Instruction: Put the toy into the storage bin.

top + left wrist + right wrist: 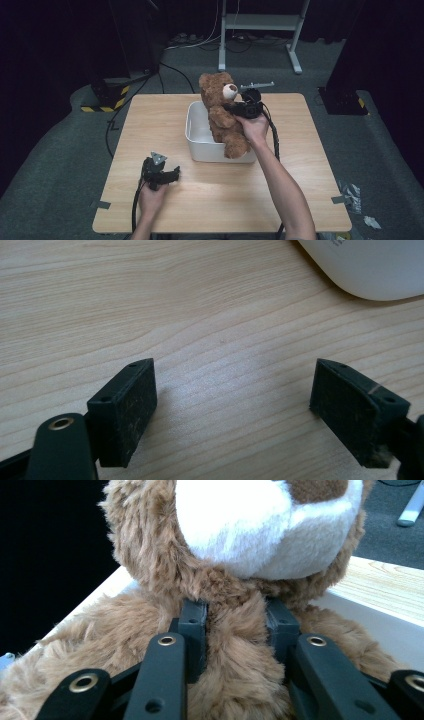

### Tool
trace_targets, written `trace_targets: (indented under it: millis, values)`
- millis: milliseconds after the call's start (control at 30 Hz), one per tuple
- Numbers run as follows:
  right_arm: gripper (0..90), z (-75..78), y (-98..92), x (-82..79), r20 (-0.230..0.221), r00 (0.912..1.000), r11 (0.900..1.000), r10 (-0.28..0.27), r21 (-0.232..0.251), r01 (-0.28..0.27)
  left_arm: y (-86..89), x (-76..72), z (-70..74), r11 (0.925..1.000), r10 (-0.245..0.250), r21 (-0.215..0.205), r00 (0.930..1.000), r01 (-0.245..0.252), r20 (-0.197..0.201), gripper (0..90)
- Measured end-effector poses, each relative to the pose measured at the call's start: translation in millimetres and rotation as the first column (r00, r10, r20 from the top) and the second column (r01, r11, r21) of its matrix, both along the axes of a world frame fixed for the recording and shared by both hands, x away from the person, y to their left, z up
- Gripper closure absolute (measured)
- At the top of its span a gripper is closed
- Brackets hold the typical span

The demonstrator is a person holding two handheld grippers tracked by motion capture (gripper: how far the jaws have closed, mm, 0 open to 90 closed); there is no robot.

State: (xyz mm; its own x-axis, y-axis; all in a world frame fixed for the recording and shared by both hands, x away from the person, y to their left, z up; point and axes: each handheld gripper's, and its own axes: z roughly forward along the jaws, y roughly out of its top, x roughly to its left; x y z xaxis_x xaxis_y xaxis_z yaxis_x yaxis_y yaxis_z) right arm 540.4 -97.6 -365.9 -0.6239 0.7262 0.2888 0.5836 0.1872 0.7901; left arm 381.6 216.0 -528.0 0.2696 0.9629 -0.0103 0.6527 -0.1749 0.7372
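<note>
Here one teddy bear (pixel 223 112) sits in one bin (pixel 196 131).

I've got a wooden table (pixel 300 165) on grey carpet (pixel 60 165), a white metal stand (pixel 260 22) behind, hazard-striped tape (pixel 107 102) left.

The bin (pixel 197 142) sits mid-table (pixel 300 190), and the bear (pixel 223 115) stands upright in it, filling its right half and rising well above the rim; the left half of the bin is open from above. The right gripper (pixel 235 107) presses into the bear's chest just under the chin, fur bulging between its jaws, so nothing passes there. The left gripper (pixel 176 174) lies on bare wood near the bin's front-left corner, jaws wide with only tabletop between them. Broad free wood runs along the front, left and right of the bin.
</note>
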Motion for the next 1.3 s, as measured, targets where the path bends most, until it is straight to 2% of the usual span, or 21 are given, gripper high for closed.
trace_targets:
  millis: [467, 667, 933, 1300]
  values:
    - [60.0, -0.5, 1.8, -0.5, -0.003, 1.0000, 1.000, -0.007, -0.016, 0.007, 0.0, 0.0, 0.0, 1.0000, 0.000, 0.000, 1.0000, 0.000, 0.000, 18.8]
    - [56.5, -0.4, 4.1, -1.1, 0.013, 0.9999, 0.999, 0.000, -0.053, 0.001, 0.0, 0.0, 0.0, 1.0000, 0.000, 0.000, 1.0000, 0.000, 0.000, 18.8]
    - [55.6, -0.5, 4.1, -1.1, 0.002, 1.0000, 0.999, -0.006, -0.049, 0.006, 0.0, 0.0, 0.0, 1.0000, 0.000, -0.001, 1.0000, 0.000, 0.000, 18.8]
    - [50.0, -1.3, 2.3, -1.1, -0.007, 1.0000, 0.999, 0.001, -0.044, -0.002, 0.1, 0.1, 0.0, 1.0000, 0.000, -0.001, 1.0000, 0.000, 0.000, 18.8]
